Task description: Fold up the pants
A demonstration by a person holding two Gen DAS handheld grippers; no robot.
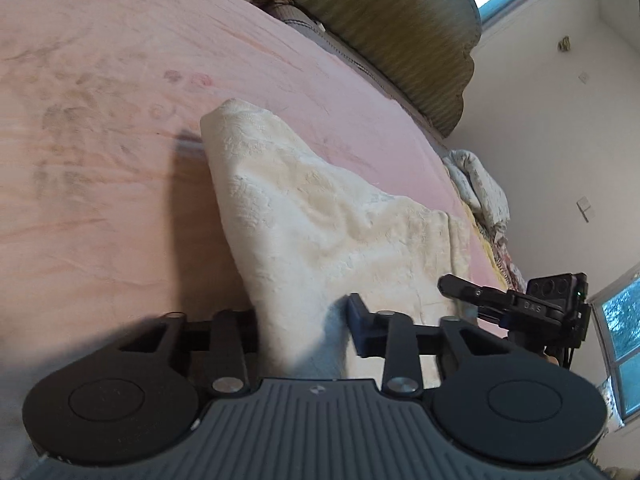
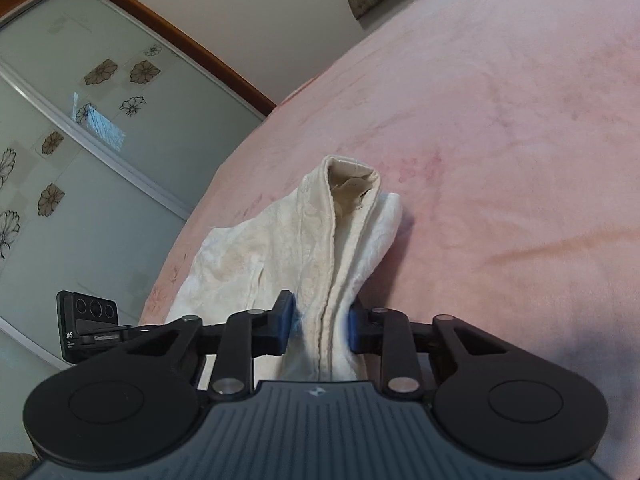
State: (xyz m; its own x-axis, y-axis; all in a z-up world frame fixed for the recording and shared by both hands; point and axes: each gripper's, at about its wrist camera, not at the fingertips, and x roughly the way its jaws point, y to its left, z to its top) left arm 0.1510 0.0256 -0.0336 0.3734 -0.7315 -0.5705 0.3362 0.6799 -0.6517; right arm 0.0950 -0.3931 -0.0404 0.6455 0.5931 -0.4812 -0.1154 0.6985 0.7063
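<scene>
While both grippers are carrying the cream pants (image 1: 320,216) above the pink bedspread (image 1: 120,140), the step in hand appears to be drawing a doubled section of cloth across the bed to lay one fold over another. The bedspread is presenting a broad, soft, velvety surface with faint printed motifs, so it is likely offering drag against any cloth that is trailing on it. The pants are hanging between the two tools, with the far end resting on the bedspread and the near end lifted; the fabric is a thick, embossed weave that is holding soft ridges rather than sharp creases.

The right gripper (image 2: 320,326) is clamping a bunched stack of several layers, with a stitched seam running through the middle of the bundle between its blue pads (image 2: 285,320). The left gripper (image 1: 302,334) is standing around a draped edge of the cloth; one blue pad (image 1: 358,330) is showing beside the fabric, the other finger is hidden behind it, and whether the jaws are pinching cannot be told.

For a clean result, both tools should be travelling level and at matched speed, keeping the held edge taut. Lowering should be gradual, since thick layers may be slipping or springing open.
</scene>
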